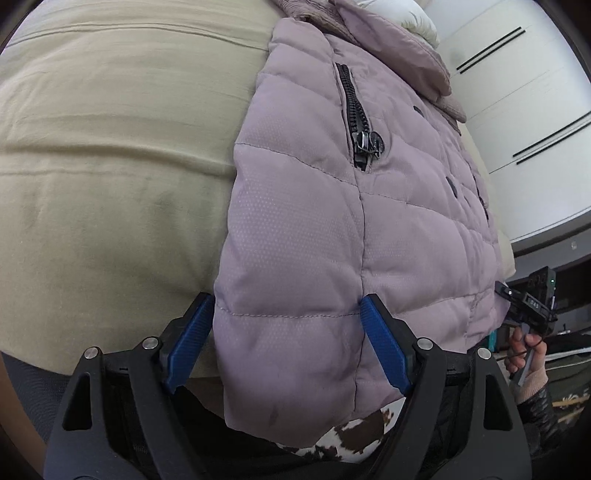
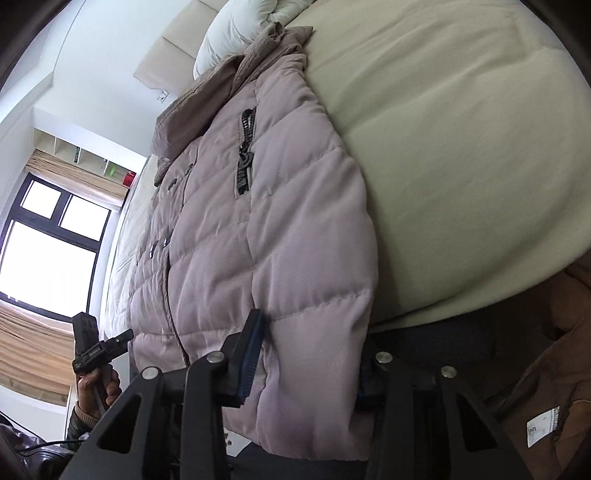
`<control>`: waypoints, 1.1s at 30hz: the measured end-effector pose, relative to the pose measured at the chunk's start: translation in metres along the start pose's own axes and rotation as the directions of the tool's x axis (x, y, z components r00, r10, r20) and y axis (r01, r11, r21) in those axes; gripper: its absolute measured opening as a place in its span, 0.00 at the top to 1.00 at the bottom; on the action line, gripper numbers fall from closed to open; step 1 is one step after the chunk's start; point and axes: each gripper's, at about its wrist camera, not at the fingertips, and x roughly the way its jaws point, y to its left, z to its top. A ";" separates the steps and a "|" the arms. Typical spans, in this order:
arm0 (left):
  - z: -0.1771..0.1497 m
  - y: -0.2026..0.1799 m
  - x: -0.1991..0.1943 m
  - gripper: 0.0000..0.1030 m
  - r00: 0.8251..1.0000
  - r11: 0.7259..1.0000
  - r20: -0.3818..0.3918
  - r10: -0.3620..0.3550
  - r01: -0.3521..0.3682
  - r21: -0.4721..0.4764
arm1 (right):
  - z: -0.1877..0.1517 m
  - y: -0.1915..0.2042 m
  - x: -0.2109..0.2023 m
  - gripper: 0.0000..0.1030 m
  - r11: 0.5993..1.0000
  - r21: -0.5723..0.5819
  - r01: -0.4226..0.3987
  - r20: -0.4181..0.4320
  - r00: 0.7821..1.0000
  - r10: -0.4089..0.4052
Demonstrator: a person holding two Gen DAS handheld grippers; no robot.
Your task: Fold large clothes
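Beige bedsheet [image 1: 110,166], white pillow [image 2: 236,29], window [image 2: 48,251], white wardrobe [image 1: 528,110]

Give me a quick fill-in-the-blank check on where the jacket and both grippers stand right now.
1. The puffer jacket lies on a bed covered by a sheet coloured ____.
2. The left gripper has its blue fingers spread on either side of the jacket's ____ edge.
3. The jacket's pocket zipper is coloured ____.
4. In the right wrist view, the right gripper has its jaws around the jacket's ____.

Missing words: beige; bottom; black; hem
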 end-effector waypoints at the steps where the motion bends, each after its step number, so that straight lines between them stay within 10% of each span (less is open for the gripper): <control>1: 0.001 -0.001 0.001 0.23 1.000 1.000 0.001 -0.004 0.004 -0.008 | 0.000 0.000 0.003 0.69 1.000 -0.002 0.010 -0.005 1.000 -0.010; 5: -0.001 -0.014 0.003 0.73 0.999 0.999 -0.027 -0.034 0.035 0.039 | -0.002 0.017 0.000 0.85 0.997 -0.060 0.040 0.008 0.999 -0.040; 8: -0.004 -0.027 0.004 0.88 0.999 0.996 -0.034 -0.036 0.039 0.079 | -0.003 0.030 -0.003 0.89 0.993 -0.096 0.074 0.029 0.997 -0.071; 21: -0.048 -0.044 -0.081 0.96 0.977 0.976 -0.019 -0.212 0.213 0.041 | -0.038 0.067 -0.071 0.92 0.989 -0.146 -0.039 0.093 0.994 0.053; 28: 0.061 -0.074 -0.137 0.96 0.914 0.936 0.198 -0.353 0.345 0.075 | 0.042 0.122 -0.098 0.92 0.957 -0.241 -0.163 0.271 0.935 0.228; 33: 0.186 -0.098 -0.151 0.96 0.879 0.942 0.338 -0.336 0.315 0.117 | 0.148 0.165 -0.099 0.92 0.945 -0.293 -0.142 0.398 0.881 0.256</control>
